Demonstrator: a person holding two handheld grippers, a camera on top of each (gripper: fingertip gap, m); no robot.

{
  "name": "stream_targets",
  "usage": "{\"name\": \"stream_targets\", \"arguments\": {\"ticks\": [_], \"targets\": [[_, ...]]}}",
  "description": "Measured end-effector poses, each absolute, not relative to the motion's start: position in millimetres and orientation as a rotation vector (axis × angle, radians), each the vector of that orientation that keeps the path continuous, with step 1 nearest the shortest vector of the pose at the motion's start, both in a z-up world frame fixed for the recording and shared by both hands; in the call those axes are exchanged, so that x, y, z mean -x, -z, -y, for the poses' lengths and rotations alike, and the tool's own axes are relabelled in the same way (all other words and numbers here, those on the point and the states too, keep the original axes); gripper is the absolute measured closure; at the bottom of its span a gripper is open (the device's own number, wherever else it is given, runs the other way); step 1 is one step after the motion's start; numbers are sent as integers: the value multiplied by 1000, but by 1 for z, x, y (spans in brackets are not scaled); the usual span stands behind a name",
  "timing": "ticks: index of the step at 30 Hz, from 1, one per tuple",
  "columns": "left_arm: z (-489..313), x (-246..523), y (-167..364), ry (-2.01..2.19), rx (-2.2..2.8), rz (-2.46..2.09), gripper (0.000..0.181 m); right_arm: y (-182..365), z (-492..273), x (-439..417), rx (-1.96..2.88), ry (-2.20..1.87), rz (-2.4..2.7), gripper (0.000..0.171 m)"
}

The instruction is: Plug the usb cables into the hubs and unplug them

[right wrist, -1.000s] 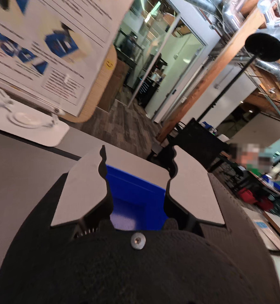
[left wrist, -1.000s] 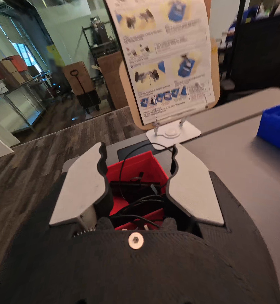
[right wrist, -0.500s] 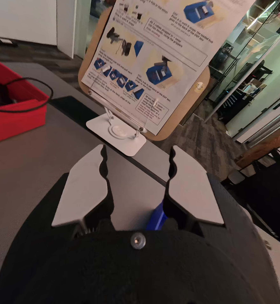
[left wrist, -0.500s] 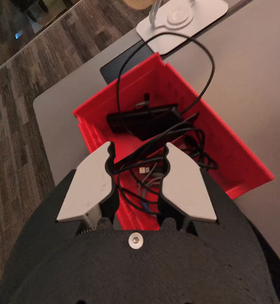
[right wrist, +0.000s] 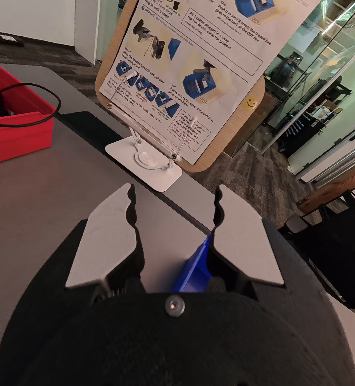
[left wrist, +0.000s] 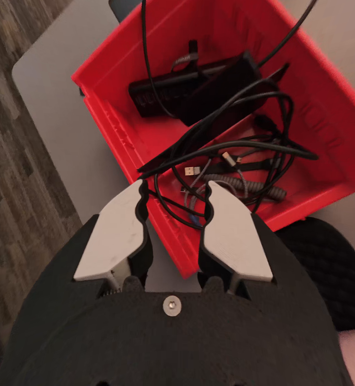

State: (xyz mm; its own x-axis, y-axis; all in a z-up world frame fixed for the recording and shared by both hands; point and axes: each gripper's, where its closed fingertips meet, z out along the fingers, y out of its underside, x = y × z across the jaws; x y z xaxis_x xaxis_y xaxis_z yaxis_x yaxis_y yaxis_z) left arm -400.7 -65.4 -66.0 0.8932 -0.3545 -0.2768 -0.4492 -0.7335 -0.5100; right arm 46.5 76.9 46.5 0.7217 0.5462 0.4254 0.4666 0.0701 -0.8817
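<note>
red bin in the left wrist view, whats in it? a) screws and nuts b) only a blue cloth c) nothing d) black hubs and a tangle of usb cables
d: the red bin holds black hubs at the far end and loose usb cables tangled nearer the open left gripper.

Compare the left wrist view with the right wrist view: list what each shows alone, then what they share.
Left wrist view only: the open left gripper above the bin's inside, a black hub, tangled cables and a loose plug.
Right wrist view only: the open right gripper, an instruction sheet on a white stand, and a blue bin.
Both: the red bin and grey table.
</note>
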Motion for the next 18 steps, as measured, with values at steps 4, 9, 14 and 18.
{"name": "stream_targets", "arguments": {"ticks": [4,9,14,18], "targets": [[54,407,71,-268,2463,-577,129,-51,-75,-52,1550,-66,843,98],[48,412,61,-362,2420,-563,128,-54,-76,-60,1550,-64,826,98],[52,376,18,-341,2228,-658,134,-56,-78,-66,1551,-51,823,98],[40,331,-23,-144,1960,-694,135,-54,-79,-68,1562,-62,822,98]]}}
